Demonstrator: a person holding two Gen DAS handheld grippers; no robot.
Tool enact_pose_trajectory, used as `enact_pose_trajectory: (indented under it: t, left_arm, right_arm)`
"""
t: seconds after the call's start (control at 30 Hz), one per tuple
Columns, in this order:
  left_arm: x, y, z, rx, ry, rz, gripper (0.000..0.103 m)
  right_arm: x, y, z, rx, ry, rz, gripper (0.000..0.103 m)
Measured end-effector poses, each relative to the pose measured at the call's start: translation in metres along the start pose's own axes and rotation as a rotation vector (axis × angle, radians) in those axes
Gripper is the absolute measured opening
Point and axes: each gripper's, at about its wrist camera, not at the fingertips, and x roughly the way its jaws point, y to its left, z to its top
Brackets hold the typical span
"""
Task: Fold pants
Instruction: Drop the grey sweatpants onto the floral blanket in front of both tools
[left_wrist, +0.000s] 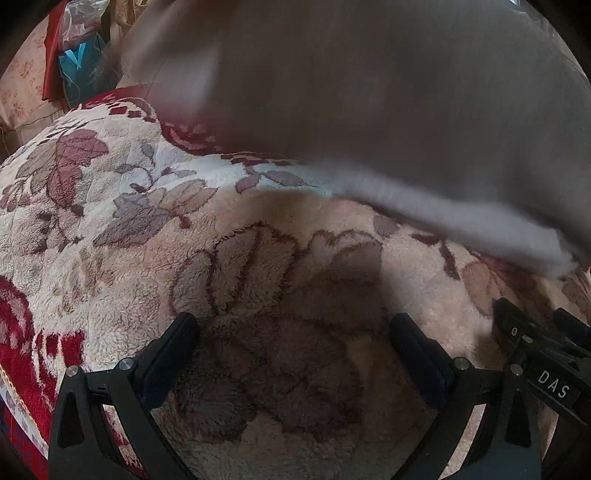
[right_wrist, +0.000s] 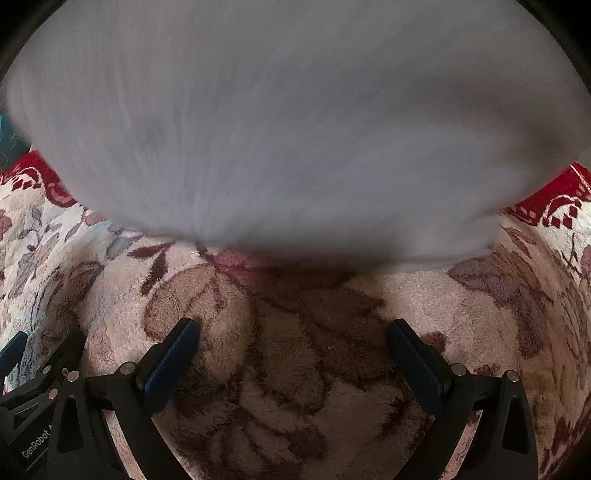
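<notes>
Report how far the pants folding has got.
Done: nothing that shows; no fold can be made out in the blurred grey pants on the flowered blanket. In hand: nothing; the left gripper and right gripper are both open and empty, just short of the cloth. Left: grasping the pants and all the folding.

One blurred grey fabric garment (right_wrist: 295, 122), one fleecy cream blanket with brown leaves and red border (left_wrist: 122, 229), two black two-finger grippers — left (left_wrist: 293, 328), right (right_wrist: 293, 332) — one blue bag (left_wrist: 86, 72), one clear plastic bag (left_wrist: 79, 20).
</notes>
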Motion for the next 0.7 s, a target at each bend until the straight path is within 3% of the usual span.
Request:
enact_pose_trajectory:
  t: [0.7]
  left_arm:
    - [0.0000, 0.0000, 0.0000, 0.000, 0.000, 0.000, 0.103]
  right_arm:
    - [-0.0015, 0.0022, -0.0018, 0.001, -0.002, -0.001, 0.103]
